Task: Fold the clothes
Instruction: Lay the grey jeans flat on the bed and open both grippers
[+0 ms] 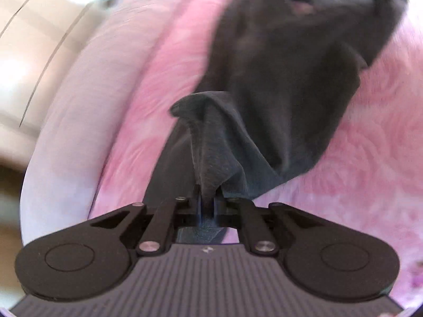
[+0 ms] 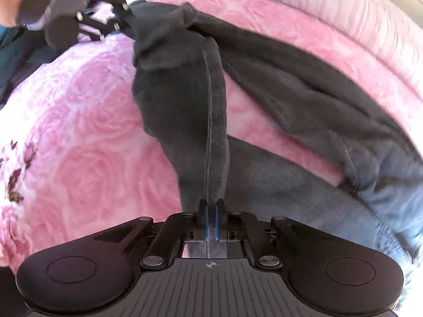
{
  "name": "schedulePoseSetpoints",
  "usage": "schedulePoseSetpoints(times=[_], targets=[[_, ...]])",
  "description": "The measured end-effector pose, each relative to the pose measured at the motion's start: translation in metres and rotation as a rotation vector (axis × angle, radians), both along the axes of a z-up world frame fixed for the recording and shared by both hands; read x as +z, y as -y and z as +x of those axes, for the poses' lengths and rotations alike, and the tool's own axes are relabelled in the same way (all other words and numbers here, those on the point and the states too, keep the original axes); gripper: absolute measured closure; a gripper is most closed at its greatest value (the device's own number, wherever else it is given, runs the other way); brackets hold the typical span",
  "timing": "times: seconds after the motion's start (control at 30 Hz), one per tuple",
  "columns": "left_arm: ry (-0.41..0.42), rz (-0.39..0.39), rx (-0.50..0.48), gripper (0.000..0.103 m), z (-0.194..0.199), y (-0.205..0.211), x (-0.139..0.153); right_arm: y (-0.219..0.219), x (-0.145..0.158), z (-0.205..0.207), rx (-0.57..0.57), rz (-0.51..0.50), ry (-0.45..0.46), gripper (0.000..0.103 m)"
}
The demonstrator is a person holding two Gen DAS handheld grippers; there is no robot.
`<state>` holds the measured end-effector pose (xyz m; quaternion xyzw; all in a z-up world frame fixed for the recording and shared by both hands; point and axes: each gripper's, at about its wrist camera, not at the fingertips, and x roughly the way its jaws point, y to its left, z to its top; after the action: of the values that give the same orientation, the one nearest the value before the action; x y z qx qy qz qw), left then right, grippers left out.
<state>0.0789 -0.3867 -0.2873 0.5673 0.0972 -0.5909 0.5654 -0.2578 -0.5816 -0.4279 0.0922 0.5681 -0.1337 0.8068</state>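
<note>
Dark grey fleece garment (image 2: 185,100) hangs over the pink rose-patterned bed (image 2: 79,132) — left tongs (image 1: 207,198) and right tongs (image 2: 210,211) each clamped on its edge, stretching it taut toward twelve o'clock for folding.

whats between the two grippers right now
A taut stretch of the dark grey garment runs from the right gripper to the left gripper, in the right wrist view.
</note>
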Motion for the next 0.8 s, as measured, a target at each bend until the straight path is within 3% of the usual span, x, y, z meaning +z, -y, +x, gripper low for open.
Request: schedulePoseSetpoints(times=[0.1,0.17,0.27,0.33,0.37,0.5,0.6,0.67,0.7,0.73,0.77,0.8], targets=[[-0.062,0.016,0.104,0.088,0.011,-0.052,0.015,-0.028,0.009,-0.002,0.099,0.0,-0.015,0.099],[-0.034,0.101,0.182,0.078,0.014,-0.084,0.006,-0.056,0.003,0.001,0.207,0.005,-0.054,0.097],[0.015,0.173,0.31,0.078,0.015,-0.128,-0.002,-0.09,-0.012,0.003,0.347,-0.006,-0.133,0.084],[0.016,0.164,0.35,0.07,0.006,-0.146,0.002,-0.097,-0.014,0.004,0.349,0.027,-0.131,0.082],[0.01,0.152,0.348,0.061,-0.001,-0.153,0.004,-0.099,-0.014,0.004,0.336,0.037,-0.122,0.078],[-0.158,0.057,0.412,0.037,-0.019,-0.125,0.012,-0.1,-0.013,0.011,0.313,0.039,-0.092,0.064],[-0.294,-0.011,0.455,0.032,-0.032,-0.101,0.014,-0.102,-0.013,0.017,0.316,0.023,-0.101,0.061],[-0.34,-0.033,0.471,0.032,-0.039,-0.078,0.001,-0.101,-0.014,0.018,0.314,0.003,-0.11,0.06],[-0.347,-0.027,0.495,0.04,-0.039,-0.067,-0.009,-0.099,-0.016,0.018,0.3,-0.005,-0.12,0.06],[-0.336,-0.012,0.529,0.052,-0.035,-0.061,-0.018,-0.097,-0.018,0.019,0.285,-0.013,-0.132,0.06],[-0.323,0.004,0.563,0.082,-0.032,-0.054,-0.027,-0.094,-0.02,0.019,0.27,-0.02,-0.143,0.059],[-0.293,0.008,0.6,0.086,-0.026,-0.056,-0.03,-0.091,-0.023,0.019,0.254,-0.028,-0.159,0.059]])
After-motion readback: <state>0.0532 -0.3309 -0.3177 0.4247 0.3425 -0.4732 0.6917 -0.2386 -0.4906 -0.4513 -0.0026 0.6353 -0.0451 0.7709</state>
